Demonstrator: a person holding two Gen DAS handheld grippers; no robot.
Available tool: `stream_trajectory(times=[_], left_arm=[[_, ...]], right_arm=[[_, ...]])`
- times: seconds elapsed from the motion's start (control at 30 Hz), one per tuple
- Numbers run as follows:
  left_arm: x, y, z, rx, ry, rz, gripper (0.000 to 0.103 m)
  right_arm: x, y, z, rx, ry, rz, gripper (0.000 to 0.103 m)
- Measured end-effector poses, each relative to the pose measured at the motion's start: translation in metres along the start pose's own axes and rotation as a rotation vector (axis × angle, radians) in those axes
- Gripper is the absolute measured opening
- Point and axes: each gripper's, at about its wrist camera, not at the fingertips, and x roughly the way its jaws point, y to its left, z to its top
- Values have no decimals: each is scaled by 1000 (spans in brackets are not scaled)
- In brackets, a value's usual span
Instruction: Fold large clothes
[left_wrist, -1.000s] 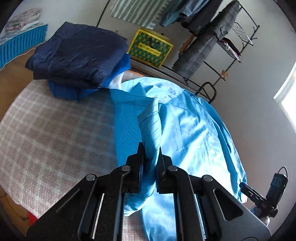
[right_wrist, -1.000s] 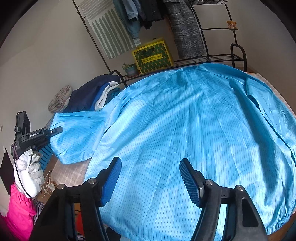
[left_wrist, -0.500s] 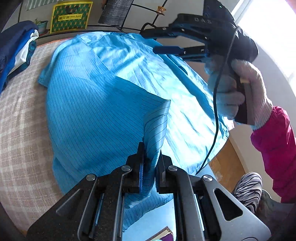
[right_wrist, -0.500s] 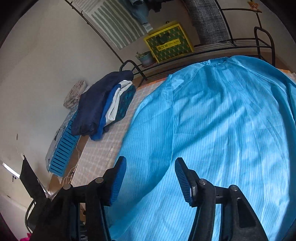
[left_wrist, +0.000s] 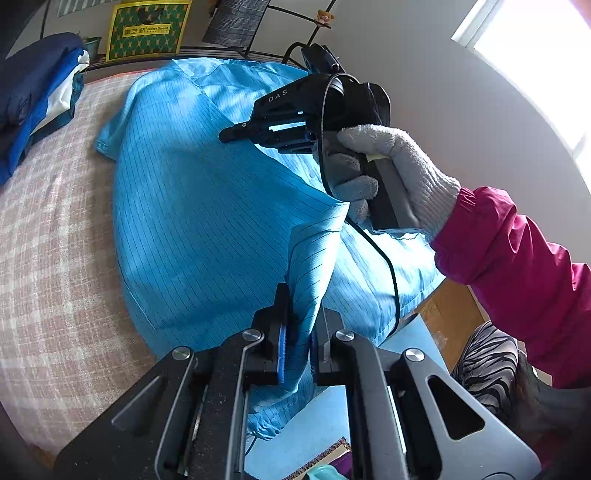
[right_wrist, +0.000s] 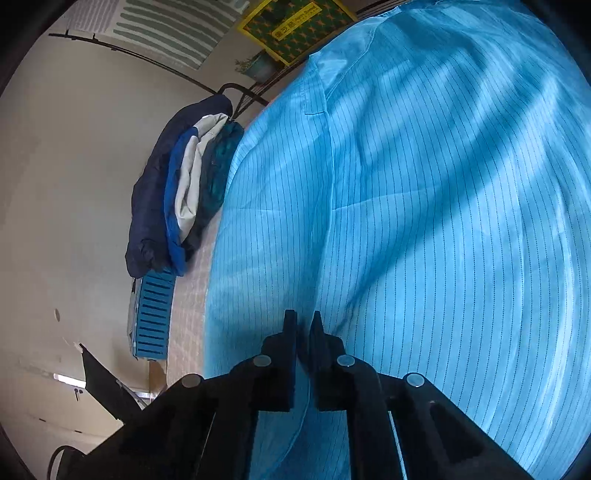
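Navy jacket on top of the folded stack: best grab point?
Take the navy jacket at its rounded folded end, the one nearest the blue slatted crate, coming in from that open side. The roll there is thick and overhangs; the opposite side abuts the light blue garment.

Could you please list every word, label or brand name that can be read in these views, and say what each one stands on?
"DAS": in pale letters on the black body of the right gripper, seen from the left wrist camera.
"Asian Sweet": on the yellow-and-green box on the rack, beside larger Chinese characters that are too blurred to read.
The same box in the right wrist view: its print is too small to read.
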Motion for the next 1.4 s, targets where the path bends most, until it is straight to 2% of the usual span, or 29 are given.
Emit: stream_trajectory(times=[0.07,0.13,0.17,0.2,0.27,0.3,0.37,0.4,0.43,0.47,0.57,0.77,0.93,0.97,1.03,1.07,1.1,1.17,1.2,1.27,1.4], left_arm=[[1,0,-1,1,14,0,8],[1,1,-3,-3,40,-19,25],[0,2,-4,-5,39,-28,41],[-3,3,-3,-5,32,-34,48],[-13,7,-2,-14,11,-67,49],[-18,10,-1,-21,-2,-76,49],[-30,21,-1,-49,-43,-32,49],[-35,29,-1,-79,-56,-11,49],[-37,40,-1,-122,-61,-3,49],[-39,52,-3,-169,-62,1,49],[-44,83,-11,-291,-63,20,49],[-37,120,-36,-506,-40,-66,49],[-26,120,-49,-541,-27,-85,49],[-25,120,-51,-546,-22,-85,49],[-22,123,-55,-564,-13,-92,49],[-18,127,-55,-576,-8,-94,49],[-17,128,-56,-590,-7,-97,49],[-13,130,-56,-611,-1,-105,49],[-12,130,-56,-614,2,-109,49],[-7,129,-51,-620,3,-117,49],[4,126,-46,-631,8,-111,49]], right_arm=[[-6,13,-4,-79,-6,-55,0],[-14,16,-7,-132,-9,-145,0],[-18,15,-8,-131,-9,-184,0],[-22,10,-9,-124,-6,-218,0],[-26,7,-14,-129,10,-245,0],[-29,5,-16,-139,18,-256,5],[-34,9,-21,-162,37,-295,7],[-38,13,-24,-181,35,-328,26],[-44,18,-28,-199,21,-356,36],[-51,24,-33,-218,6,-369,39],[-73,41,-62,-278,-9,-304,39],[-72,71,-142,-376,103,-216,37],[-62,83,-199,-439,170,-194,36],[-64,86,-207,-460,167,-195,39],[-73,94,-223,-520,149,-205,50],[-76,99,-229,-554,141,-206,60],[-79,103,-234,-592,139,-210,64],[-75,111,-239,-649,157,-236,61],[-71,112,-240,-653,171,-260,51],[-63,107,-236,-617,197,-256,39],[-36,89,-242,-523,323,-187,38]])
